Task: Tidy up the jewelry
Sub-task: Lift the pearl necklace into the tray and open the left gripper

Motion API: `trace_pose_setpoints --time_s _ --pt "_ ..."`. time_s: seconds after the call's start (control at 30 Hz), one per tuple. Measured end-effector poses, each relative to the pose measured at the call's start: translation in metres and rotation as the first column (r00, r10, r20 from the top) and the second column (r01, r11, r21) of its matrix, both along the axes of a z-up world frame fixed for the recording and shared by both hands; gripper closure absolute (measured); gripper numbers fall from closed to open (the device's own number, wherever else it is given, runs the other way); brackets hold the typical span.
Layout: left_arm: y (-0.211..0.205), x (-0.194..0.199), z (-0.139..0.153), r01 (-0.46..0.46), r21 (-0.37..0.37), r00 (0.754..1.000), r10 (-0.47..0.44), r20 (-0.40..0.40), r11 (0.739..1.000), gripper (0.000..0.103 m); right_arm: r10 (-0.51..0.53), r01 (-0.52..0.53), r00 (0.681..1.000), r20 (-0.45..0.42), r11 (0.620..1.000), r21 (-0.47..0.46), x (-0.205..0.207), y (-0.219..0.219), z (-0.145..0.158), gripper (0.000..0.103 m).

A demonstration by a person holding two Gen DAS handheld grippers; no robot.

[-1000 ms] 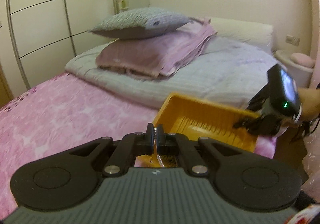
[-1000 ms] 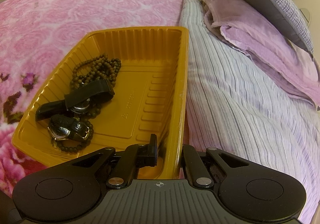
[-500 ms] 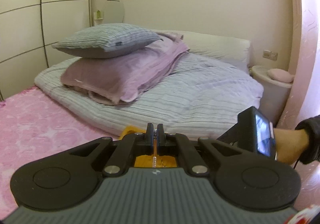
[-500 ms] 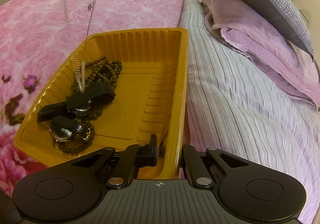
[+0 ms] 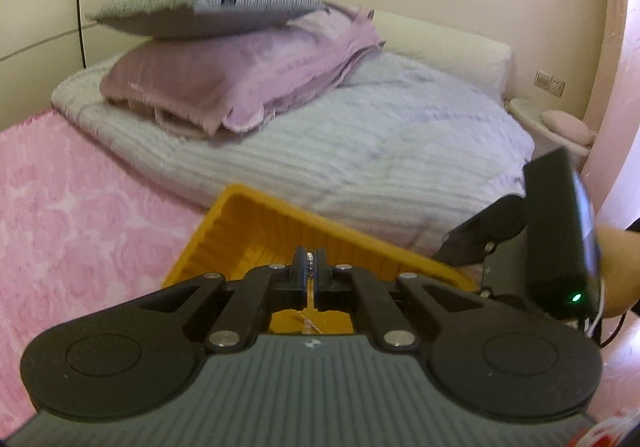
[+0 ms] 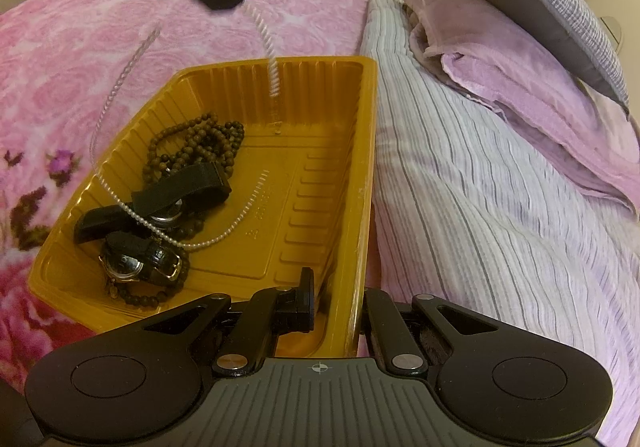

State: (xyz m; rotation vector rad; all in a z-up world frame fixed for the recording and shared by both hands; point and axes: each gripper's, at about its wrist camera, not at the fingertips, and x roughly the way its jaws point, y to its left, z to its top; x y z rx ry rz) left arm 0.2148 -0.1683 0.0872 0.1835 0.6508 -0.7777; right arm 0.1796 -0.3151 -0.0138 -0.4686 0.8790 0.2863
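A yellow plastic tray (image 6: 352,151) lies on the bed; it also shows in the left wrist view (image 5: 256,215). It holds brown bead strands (image 6: 192,143) and two black-strapped watches (image 6: 140,259). My left gripper (image 5: 310,267) is shut on a white pearl necklace (image 6: 224,233), pinched between its fingertips above the tray. The necklace hangs in a loop, its bottom resting on the watches and tray floor. My right gripper (image 6: 336,303) is shut on the tray's near right rim, one finger inside, one outside.
The tray sits on a pink floral blanket (image 6: 100,31) beside a striped duvet (image 6: 480,187). A purple pillow (image 5: 240,79) and a grey pillow (image 5: 208,3) are stacked behind. A nightstand (image 5: 560,127) stands at the far right.
My left gripper has come lower over the tray. The pearl necklace has dropped from hanging high to its loop resting inside the tray. My right gripper holds the rim as before.
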Motion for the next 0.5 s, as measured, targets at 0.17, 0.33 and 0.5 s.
trace_pose_setpoints --time_s 0.17,0.33,0.5 --pt "0.0007 0.0019 -0.0067 -0.006 0.008 1.0 0.006 -0.017 1.0 0.101 -0.001 0.001 1.0 -0.002 1.0 0.0 0.0009 -0.0003 -0.0015 0.097" --pt "0.0009 0.0023 -0.0067 -0.009 0.01 1.0 0.009 -0.016 1.0 0.101 0.0 0.0 1.0 -0.003 1.0 -0.001 0.0011 -0.0006 -0.0021 0.097" --pt "0.0 0.0033 -0.0073 -0.013 0.015 1.0 0.013 -0.016 1.0 0.101 0.0 0.0 1.0 -0.003 1.0 0.0 0.0013 -0.001 -0.0018 0.097"
